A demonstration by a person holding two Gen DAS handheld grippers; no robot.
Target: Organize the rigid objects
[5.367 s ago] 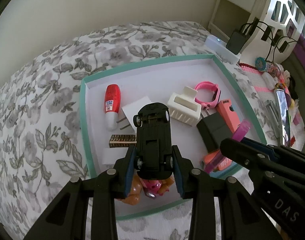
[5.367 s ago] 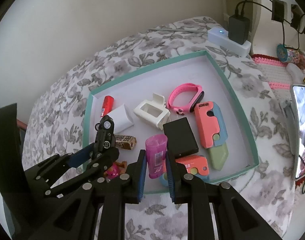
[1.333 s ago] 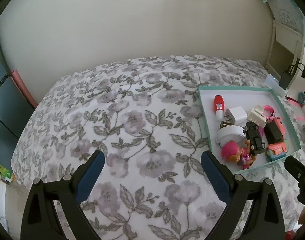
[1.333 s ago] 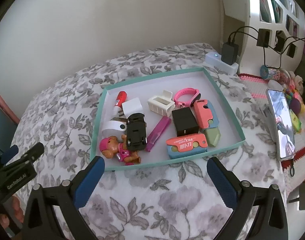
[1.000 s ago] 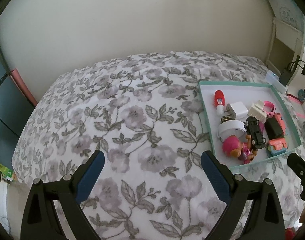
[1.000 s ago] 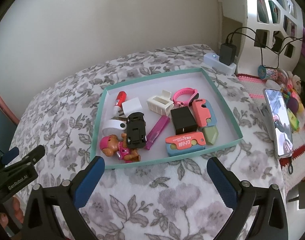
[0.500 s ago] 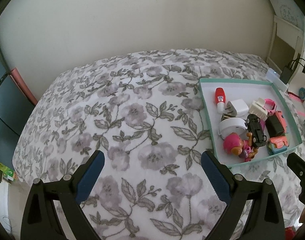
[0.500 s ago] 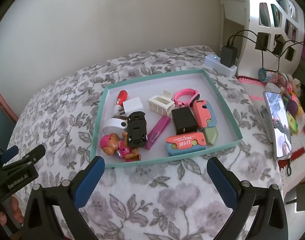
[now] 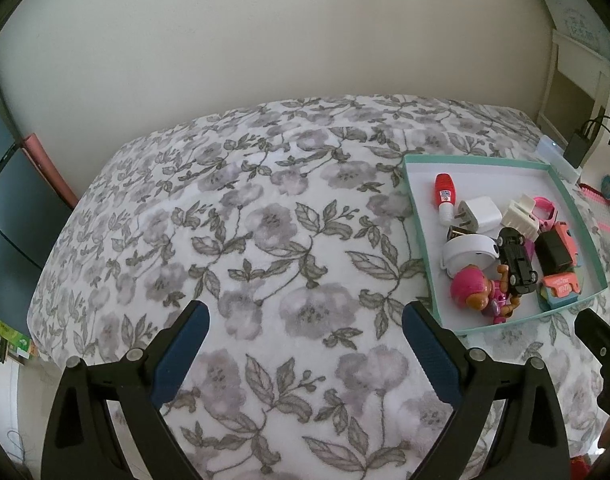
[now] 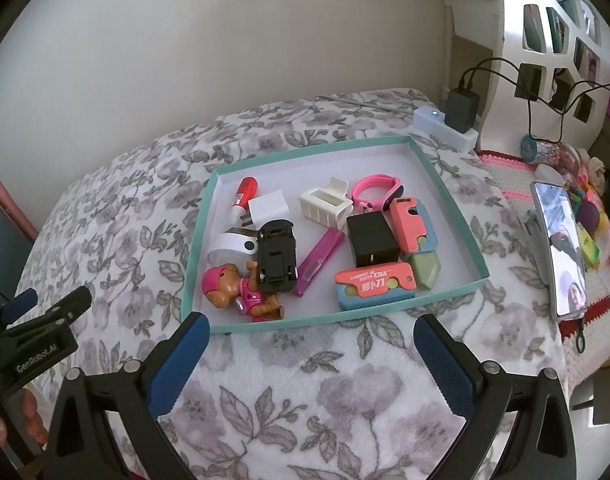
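A teal-rimmed white tray (image 10: pixel 461 220) (image 9: pixel 421 248) lies on the flowered bedspread and holds several small objects. Among them are a black toy car (image 10: pixel 276 255) (image 9: pixel 517 262) lying upside down, a pink-helmeted toy dog (image 10: pixel 233 286) (image 9: pixel 475 292), a magenta lighter (image 10: pixel 319 260), a black charger block (image 10: pixel 371 238), a white clip (image 10: pixel 325 200) and a pink wristband (image 10: pixel 375 190). My right gripper (image 10: pixel 311 344) is open, back from the tray's near rim. My left gripper (image 9: pixel 305 334) hangs open over bare bedspread, left of the tray. Neither holds anything.
A phone (image 10: pixel 557 248) stands propped at the right beside toys and a crocheted mat. A white power strip with a black charger (image 10: pixel 449 122) sits behind the tray. White shelving (image 10: pixel 553 28) rises at the far right. Dark furniture (image 9: pixel 9 216) borders the bed's left side.
The left gripper has let go of the black car and the right the magenta lighter; both now lie in the tray. Both grippers opened wide and pulled back from it.
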